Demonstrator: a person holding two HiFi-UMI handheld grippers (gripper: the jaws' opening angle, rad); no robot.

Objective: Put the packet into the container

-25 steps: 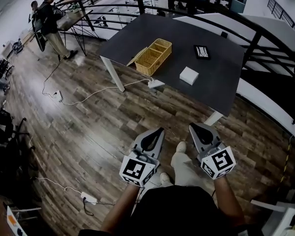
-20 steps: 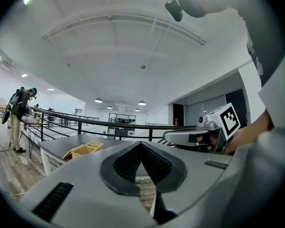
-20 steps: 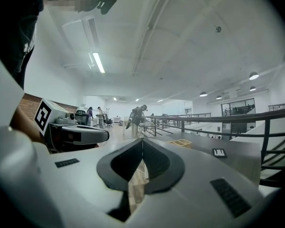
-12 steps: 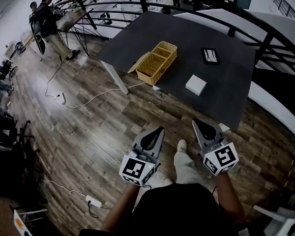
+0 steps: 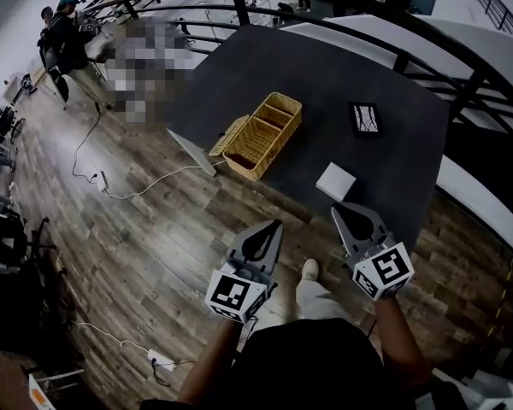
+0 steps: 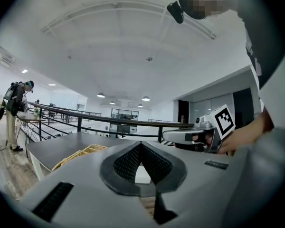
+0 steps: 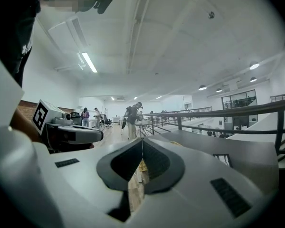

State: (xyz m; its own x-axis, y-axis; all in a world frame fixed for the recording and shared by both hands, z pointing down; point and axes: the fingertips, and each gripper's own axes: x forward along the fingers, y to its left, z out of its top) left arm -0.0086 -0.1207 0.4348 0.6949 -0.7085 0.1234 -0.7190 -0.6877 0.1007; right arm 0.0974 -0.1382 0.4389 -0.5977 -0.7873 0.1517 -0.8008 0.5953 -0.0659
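Note:
A white square packet (image 5: 336, 181) lies near the front edge of the dark table (image 5: 325, 75). The container, a two-part wicker basket (image 5: 258, 135), stands at the table's left side, and it also shows in the left gripper view as the basket (image 6: 80, 154). My left gripper (image 5: 275, 226) and right gripper (image 5: 340, 210) are held side by side in front of the table, over the wooden floor. Both are shut with nothing between the jaws. The right gripper's tip is just short of the packet. In the gripper views the left gripper (image 6: 140, 144) and right gripper (image 7: 142, 139) show their pads meeting.
A black framed card (image 5: 365, 118) lies on the table behind the packet. A curved dark railing (image 5: 393, 28) runs behind the table. Cables (image 5: 128, 190) and a power strip (image 5: 158, 363) lie on the floor at left. People (image 5: 61, 32) stand far back left.
The table, basket and packet have come nearer in the head view. Both grippers stay shut and keep their places side by side.

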